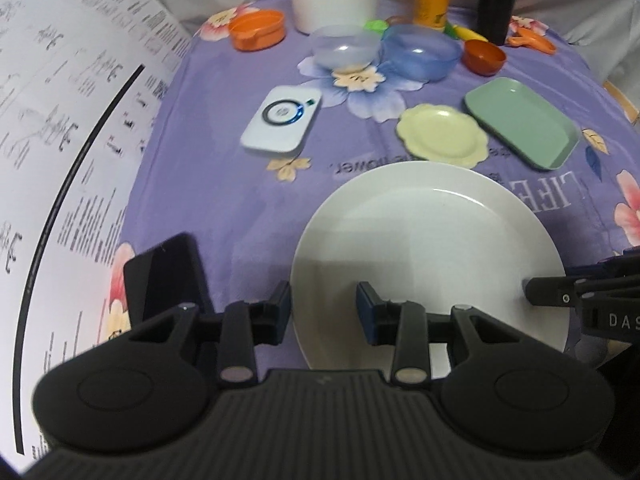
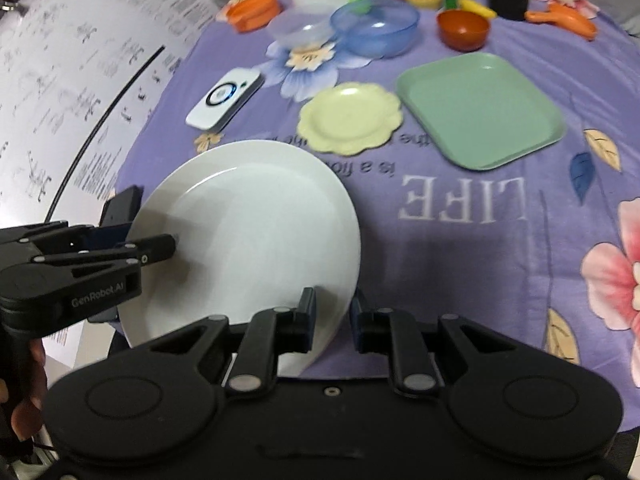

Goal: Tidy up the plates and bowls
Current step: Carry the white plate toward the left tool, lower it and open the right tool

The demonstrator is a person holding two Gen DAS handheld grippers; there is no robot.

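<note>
**Both grippers at white plate rim**

While the white plate (image 2: 248,224) sits near the counter's front edge, the right gripper (image 2: 332,316) straddles its right rim, jaws spread — the left gripper (image 1: 324,304) likewise straddles the left rim, neither pinching. Yellow plate (image 2: 350,118) and green tray (image 2: 480,110) lie beyond, both empty; bowls further back.

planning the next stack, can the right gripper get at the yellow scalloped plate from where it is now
Probably yes. The right gripper straddles the white plate's rim, jaws apart. Bare tablecloth lies between it and the yellow scalloped plate, with nothing standing in that stretch. It must first clear the white plate.
</note>
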